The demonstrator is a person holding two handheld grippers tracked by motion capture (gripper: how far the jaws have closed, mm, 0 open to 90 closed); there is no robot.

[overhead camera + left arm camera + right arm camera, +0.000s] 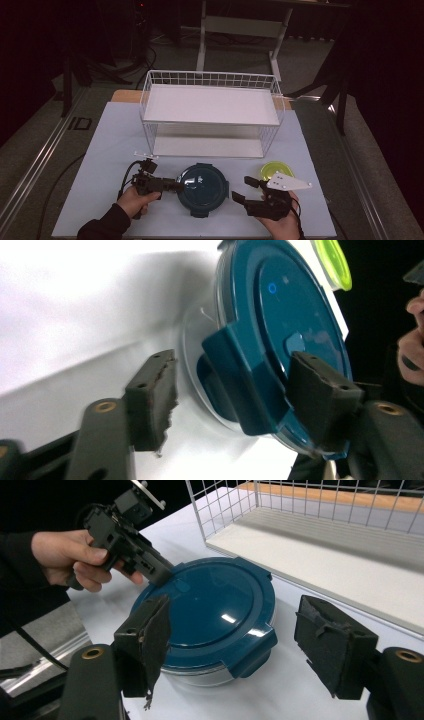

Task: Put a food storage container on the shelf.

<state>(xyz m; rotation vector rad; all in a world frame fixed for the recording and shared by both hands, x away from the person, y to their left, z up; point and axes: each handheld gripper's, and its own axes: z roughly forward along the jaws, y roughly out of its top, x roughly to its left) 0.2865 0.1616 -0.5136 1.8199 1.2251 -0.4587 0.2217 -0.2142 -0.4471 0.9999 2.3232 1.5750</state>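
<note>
Two tongs flanking a round blue-lidded container [202, 189] at the near middle of the surface [110, 150], just in front of the white wire rack [210, 107]. Left tongs [175, 186] at the lid's 9 o'clock edge, jaws apart astride the latch tab [245, 385], one pad on the lid top, not yet clamped. Right tongs [245, 190] spread wide, just off the 3 o'clock side, hence farther from contact; green lid [276, 171] beyond, at 2 o'clock.

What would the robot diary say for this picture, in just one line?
left gripper: open, jaws astride latch of blue-lidded container | right gripper: open, beside container | wire shelf rack: behind
</note>
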